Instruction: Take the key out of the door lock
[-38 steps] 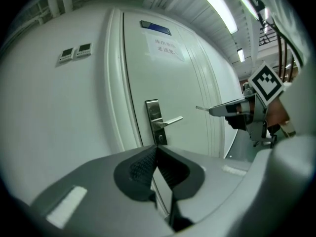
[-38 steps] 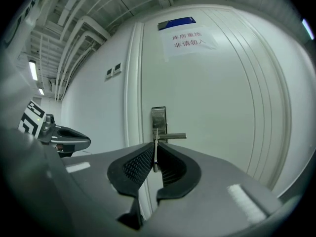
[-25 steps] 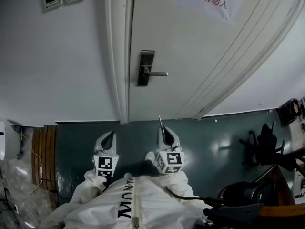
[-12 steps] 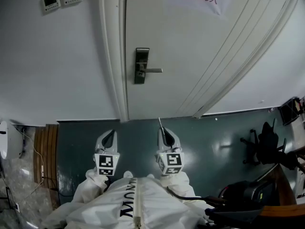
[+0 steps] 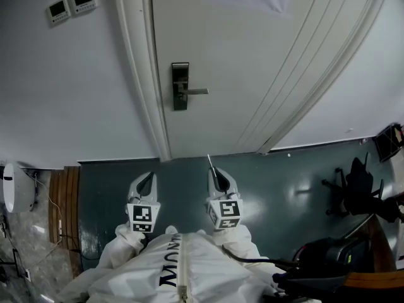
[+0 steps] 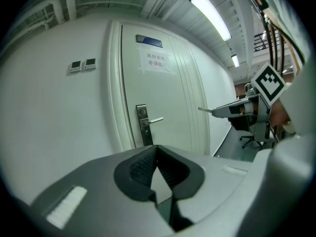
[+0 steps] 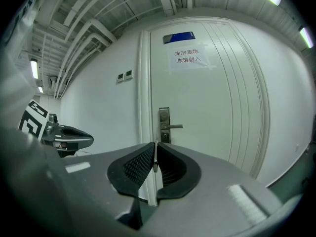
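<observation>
White walls [image 5: 76,93], dark green floor [image 5: 183,175], office chair [image 5: 355,187]

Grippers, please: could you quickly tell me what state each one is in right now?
Left gripper: closed, nothing between its jaws.
Right gripper: closed on a thin metal blade, apparently the key.

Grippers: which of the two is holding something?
The right gripper: a thin metal key sticks out from between its shut jaws toward the door. The left gripper has its jaws shut on nothing.

Head view steeply down, gripper views level, sharing door [image 5: 240,55]
</observation>
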Action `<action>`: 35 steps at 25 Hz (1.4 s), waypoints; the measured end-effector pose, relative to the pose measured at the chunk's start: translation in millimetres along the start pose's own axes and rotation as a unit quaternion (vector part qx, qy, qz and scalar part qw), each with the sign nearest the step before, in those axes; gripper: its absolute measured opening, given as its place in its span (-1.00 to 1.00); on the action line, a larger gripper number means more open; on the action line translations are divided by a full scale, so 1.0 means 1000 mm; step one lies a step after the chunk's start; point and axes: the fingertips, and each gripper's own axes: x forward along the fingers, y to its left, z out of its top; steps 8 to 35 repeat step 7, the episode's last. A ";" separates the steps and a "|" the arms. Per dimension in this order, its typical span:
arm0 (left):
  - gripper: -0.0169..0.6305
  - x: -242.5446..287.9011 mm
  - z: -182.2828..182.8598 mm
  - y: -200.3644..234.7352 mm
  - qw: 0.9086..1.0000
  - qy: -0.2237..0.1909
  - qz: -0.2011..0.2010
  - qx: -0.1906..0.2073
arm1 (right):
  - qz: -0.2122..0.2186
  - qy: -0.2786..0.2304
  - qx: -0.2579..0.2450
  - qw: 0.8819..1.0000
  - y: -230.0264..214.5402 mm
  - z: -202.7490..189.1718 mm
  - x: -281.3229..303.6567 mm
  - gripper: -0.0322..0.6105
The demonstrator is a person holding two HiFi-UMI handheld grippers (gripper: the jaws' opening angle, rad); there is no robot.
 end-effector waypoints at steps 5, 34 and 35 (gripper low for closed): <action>-0.95 0.001 0.001 0.000 1.000 -0.001 0.002 0.000 | 0.006 0.003 -0.003 1.000 0.002 -0.002 0.002 -0.83; -0.95 0.000 0.000 0.000 1.000 0.000 0.001 -0.001 | 0.008 0.005 -0.004 1.000 0.004 -0.005 0.003 -0.83; -0.95 0.000 0.000 0.000 1.000 0.000 0.001 -0.001 | 0.008 0.005 -0.004 1.000 0.004 -0.005 0.003 -0.83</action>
